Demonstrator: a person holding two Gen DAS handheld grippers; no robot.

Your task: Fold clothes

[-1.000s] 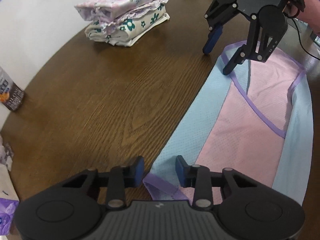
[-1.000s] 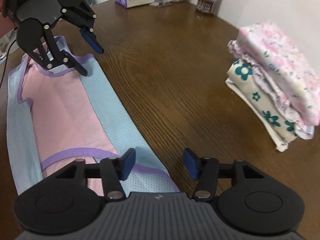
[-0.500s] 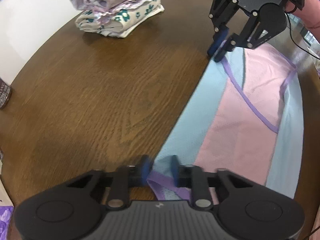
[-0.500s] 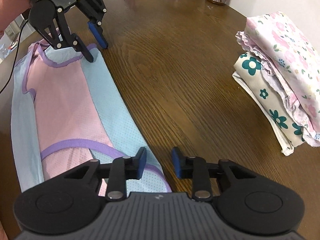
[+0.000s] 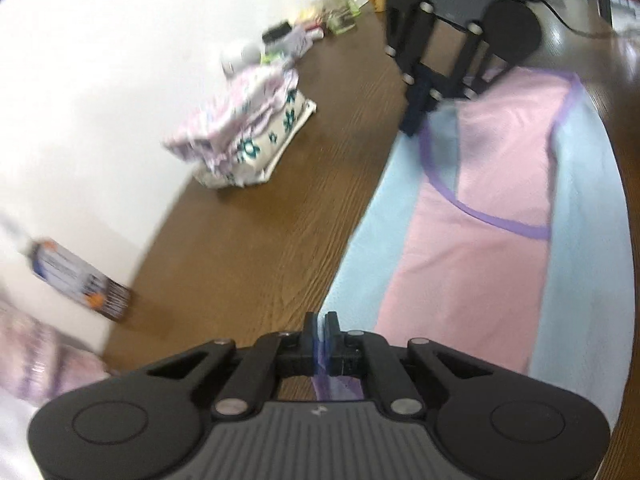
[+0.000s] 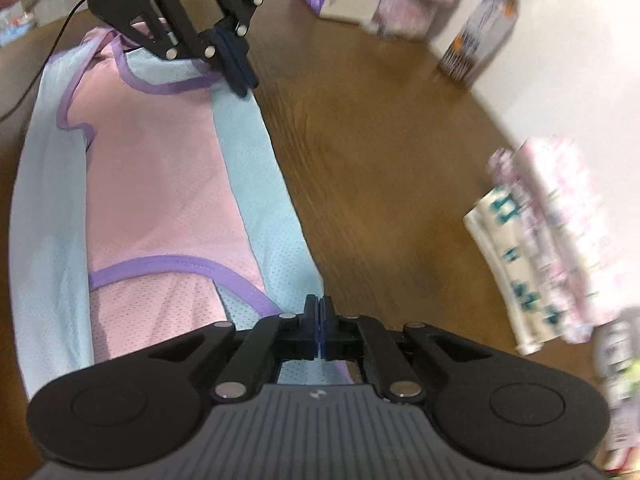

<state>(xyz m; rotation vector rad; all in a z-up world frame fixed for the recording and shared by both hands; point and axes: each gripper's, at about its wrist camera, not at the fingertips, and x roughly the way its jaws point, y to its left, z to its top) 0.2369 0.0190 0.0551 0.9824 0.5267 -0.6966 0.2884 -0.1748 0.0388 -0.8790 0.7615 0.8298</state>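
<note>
Both views are motion-blurred — the drink carton (image 5: 80,284) and the folded floral stack (image 5: 244,136), left of the left gripper (image 5: 320,328), lose their detail. That gripper's jaws are closed on the light-blue edge of the garment (image 5: 472,240), a perforated mesh top in pink and blue with purple binding, stretched flat ahead on the wood-grain table (image 5: 256,240). The right gripper (image 6: 319,320) is likewise clamped on the opposite end — the pinched fabric is hidden between its pads.

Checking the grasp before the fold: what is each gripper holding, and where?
Both are shut on the garment: the left gripper and the right gripper each pinch one end of its light-blue long edge.
</note>
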